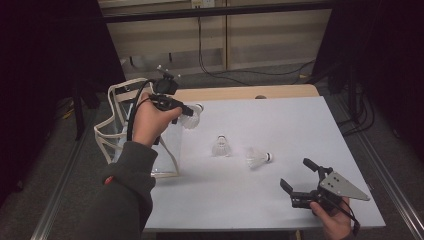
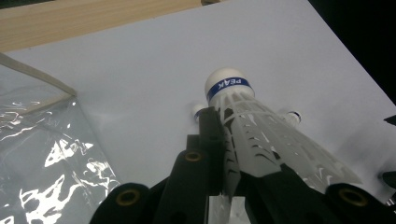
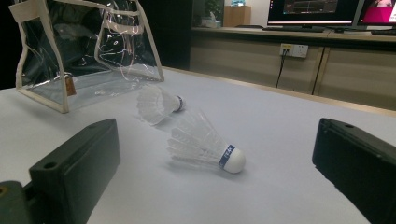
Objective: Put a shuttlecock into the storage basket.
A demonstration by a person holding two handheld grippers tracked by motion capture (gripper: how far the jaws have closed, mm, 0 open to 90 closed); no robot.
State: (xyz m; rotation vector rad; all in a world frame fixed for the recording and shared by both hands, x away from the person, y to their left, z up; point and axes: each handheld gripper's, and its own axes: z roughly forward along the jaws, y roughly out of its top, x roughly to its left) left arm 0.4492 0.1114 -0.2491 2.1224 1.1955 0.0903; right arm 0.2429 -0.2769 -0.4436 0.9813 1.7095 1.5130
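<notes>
My left gripper (image 1: 186, 111) hangs above the table's far left, shut on the skirt of a white shuttlecock (image 1: 193, 117). In the left gripper view that shuttlecock (image 2: 261, 135) sits between the jaws of the left gripper (image 2: 229, 135), its blue-banded cork pointing away. Two more shuttlecocks lie on the white table: one mid-table (image 1: 221, 146) (image 3: 158, 103), one to its right (image 1: 258, 157) (image 3: 205, 145). My right gripper (image 1: 296, 173) (image 3: 217, 126) stands open near the front right, facing the nearer shuttlecock from a short distance with nothing between its jaws.
A clear plastic bag with cream trim (image 1: 125, 131) (image 2: 46, 154) (image 3: 84, 51) stands at the table's left edge, beside the left hand. The white table sheet (image 1: 285, 125) ends in a wooden strip (image 1: 240, 92) at the back. Cables run across the floor beyond.
</notes>
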